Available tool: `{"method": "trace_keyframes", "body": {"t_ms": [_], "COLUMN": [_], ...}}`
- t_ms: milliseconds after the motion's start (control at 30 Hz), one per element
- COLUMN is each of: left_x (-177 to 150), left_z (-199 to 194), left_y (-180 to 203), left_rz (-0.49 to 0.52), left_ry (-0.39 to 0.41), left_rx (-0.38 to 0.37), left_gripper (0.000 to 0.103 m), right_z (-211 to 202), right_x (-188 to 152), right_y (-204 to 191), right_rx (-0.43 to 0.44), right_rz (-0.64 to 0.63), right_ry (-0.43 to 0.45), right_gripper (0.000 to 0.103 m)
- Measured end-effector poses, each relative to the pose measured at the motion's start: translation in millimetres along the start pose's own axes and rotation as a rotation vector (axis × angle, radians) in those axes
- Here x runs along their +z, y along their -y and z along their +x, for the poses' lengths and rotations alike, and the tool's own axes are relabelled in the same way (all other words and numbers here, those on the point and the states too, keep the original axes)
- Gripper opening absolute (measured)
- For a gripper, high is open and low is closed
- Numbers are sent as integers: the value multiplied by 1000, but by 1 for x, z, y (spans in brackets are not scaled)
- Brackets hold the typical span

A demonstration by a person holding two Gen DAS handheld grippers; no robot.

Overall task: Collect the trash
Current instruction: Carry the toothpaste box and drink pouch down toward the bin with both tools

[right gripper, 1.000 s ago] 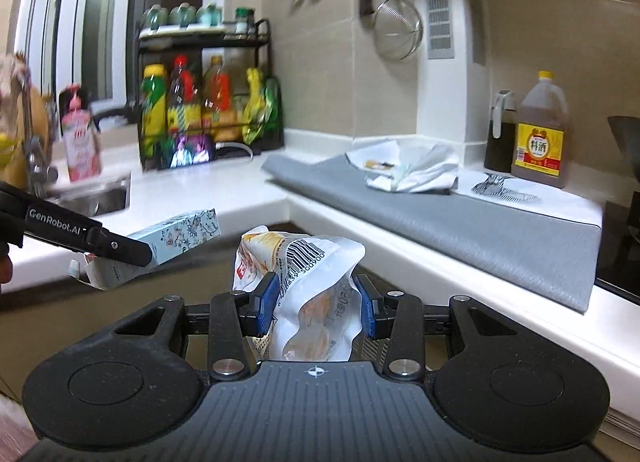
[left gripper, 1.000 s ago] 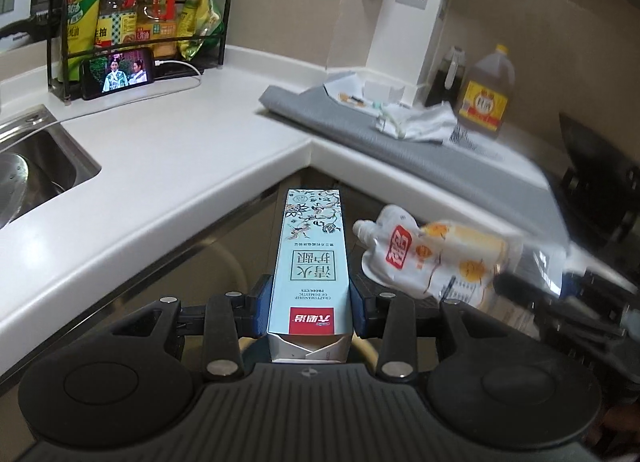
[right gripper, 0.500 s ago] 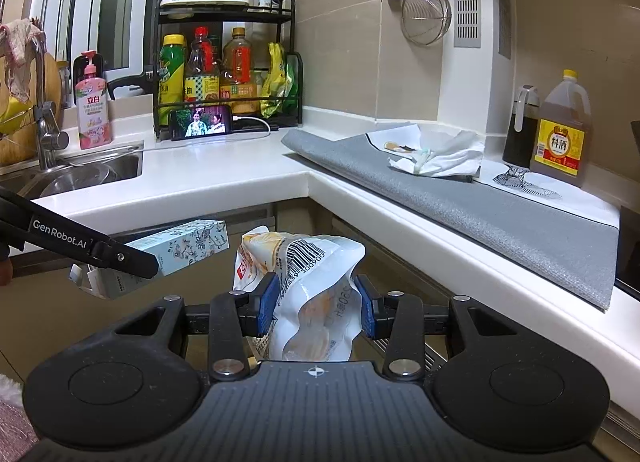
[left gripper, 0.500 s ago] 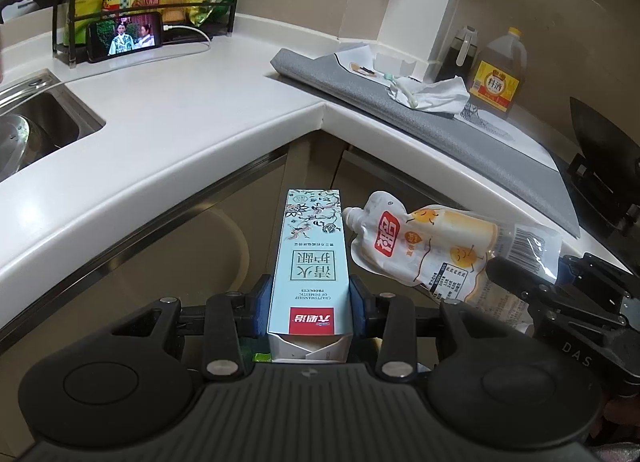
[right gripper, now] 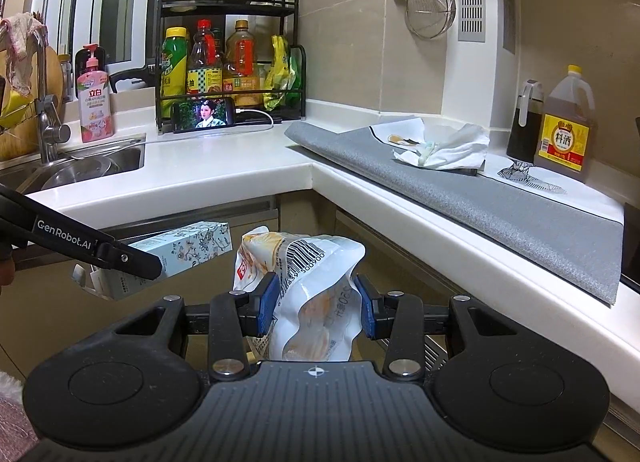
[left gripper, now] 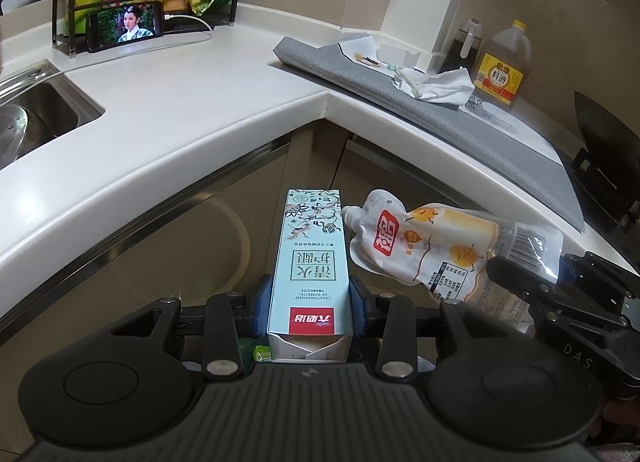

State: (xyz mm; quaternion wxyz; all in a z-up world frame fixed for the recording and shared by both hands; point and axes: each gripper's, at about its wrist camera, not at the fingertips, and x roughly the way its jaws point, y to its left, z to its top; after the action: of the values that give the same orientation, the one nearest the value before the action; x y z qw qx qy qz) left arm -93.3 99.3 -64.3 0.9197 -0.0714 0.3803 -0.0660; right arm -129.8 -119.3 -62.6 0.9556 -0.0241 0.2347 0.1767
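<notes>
My left gripper is shut on a pale blue toothpaste box with an open flap, held in the air in front of the counter corner. My right gripper is shut on a crumpled white and yellow spout pouch. The pouch also shows in the left wrist view, just right of the box, and the box shows in the right wrist view at the left. A crumpled white tissue and paper lie on the grey mat on the counter.
An L-shaped white counter has a sink at the left and a bottle rack with a phone at the back. A large oil jug and a dark bottle stand at the right. Cabinet fronts lie below.
Both grippers have drawn back and lower from the counter with the box and the pouch still held. The counter edge now sits higher and farther in both views.
</notes>
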Motion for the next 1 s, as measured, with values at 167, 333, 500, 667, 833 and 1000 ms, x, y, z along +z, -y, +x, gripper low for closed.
{"method": "trace_keyframes", "body": {"t_ms": [167,333,500,667,833,1000], "left_x": [1,2,0,0,0,-2], "left_z": [5,20,32,41,54,68], "left_y": [4,9,6,4,6,6], "left_rz": [18,60,54,51,65,68], "left_ry": [-10,-57,-105,-124,-142,-168], "left_rx": [13,70,71,88,91,93], "left_gripper": [43,43,43,43,43,43], "right_z": [4,6,12,22,33,43], "right_x": [0,-3,-8,-11,-16,-21], "right_y": [0,0,3,3,5,6], "right_rx": [-4,-11,-20,-20,-17,-13], "right_rz": [-1,4,5,1,4,4], "right_ry": [-15,-30,-53,-80,-119,-156], "right_gripper": [44,44,44,44,44,44]}}
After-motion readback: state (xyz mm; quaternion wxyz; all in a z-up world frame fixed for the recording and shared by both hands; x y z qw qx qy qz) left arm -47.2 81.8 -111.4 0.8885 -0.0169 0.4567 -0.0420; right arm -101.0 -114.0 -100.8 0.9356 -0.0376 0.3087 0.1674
